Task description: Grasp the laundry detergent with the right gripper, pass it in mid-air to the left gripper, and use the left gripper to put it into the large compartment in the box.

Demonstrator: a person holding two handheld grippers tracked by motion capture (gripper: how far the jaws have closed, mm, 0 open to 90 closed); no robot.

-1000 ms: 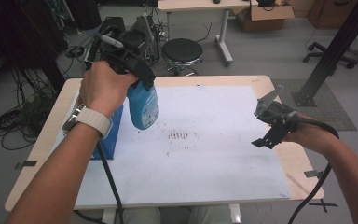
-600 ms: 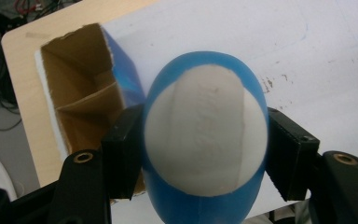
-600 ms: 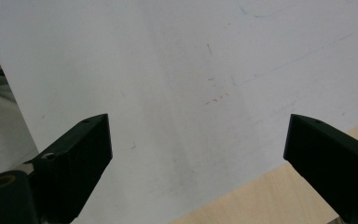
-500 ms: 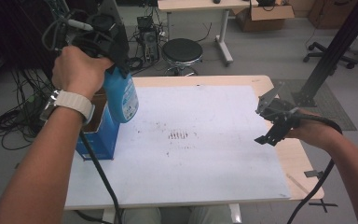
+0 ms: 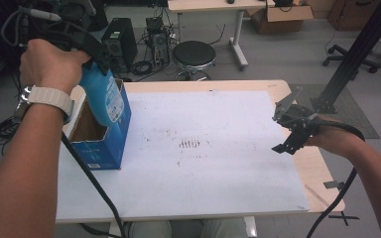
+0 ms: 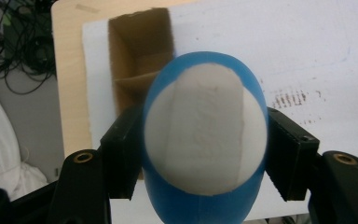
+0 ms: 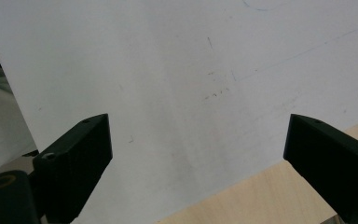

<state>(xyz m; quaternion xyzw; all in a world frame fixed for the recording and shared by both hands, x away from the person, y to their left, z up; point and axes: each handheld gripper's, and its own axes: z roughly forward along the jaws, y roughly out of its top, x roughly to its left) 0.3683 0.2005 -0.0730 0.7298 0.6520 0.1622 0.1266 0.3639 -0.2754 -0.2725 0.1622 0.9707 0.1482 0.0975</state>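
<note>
Over the box [image 5: 101, 144]: blue bottle [image 5: 104, 99] (white-labelled, tilted).

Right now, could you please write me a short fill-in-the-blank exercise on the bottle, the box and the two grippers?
1. The left gripper is shut on the blue ____.
2. The bottle hangs above the open blue ____.
3. The right gripper has its jaws ____, with nothing between them.
4. The box stands on the white ____.

Missing words: bottle; box; open; board
</note>
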